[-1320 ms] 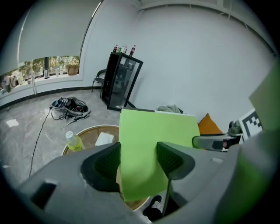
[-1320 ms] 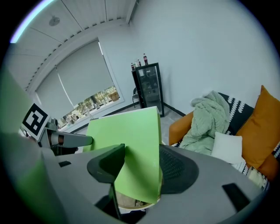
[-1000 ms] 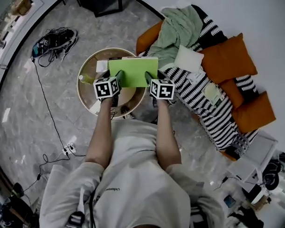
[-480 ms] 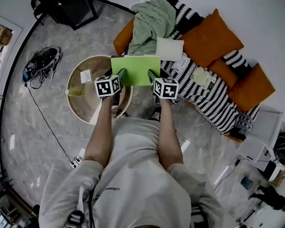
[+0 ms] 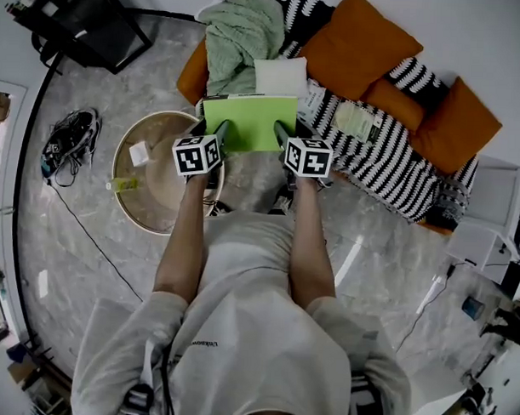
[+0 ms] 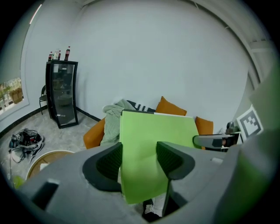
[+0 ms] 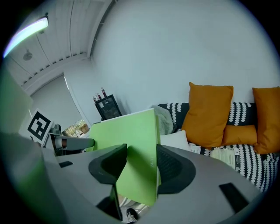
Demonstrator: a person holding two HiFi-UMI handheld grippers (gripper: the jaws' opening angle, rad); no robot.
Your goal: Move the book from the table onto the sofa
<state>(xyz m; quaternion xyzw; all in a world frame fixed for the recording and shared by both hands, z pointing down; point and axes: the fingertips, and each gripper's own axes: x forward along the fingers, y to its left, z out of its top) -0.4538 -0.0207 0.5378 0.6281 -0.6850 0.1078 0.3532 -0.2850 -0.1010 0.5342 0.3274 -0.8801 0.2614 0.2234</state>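
Green book (image 5: pixel 250 125) at sofa (image 5: pixel 376 168) edge; left gripper (image 6: pixel 139 159) fingers (image 6: pixel 109 162) clamp, right gripper's (image 7: pixel 141 164) just tightened.

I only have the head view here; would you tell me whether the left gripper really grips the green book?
Observer: Yes; the left gripper has the green book pinched between its jaws.
Operator: And the right one?
Observer: The right gripper has just been closing further, with the book clamped between its jaws.
Operator: Is the black cabinet's top bare?
Observer: No; bottles stand on the black cabinet.
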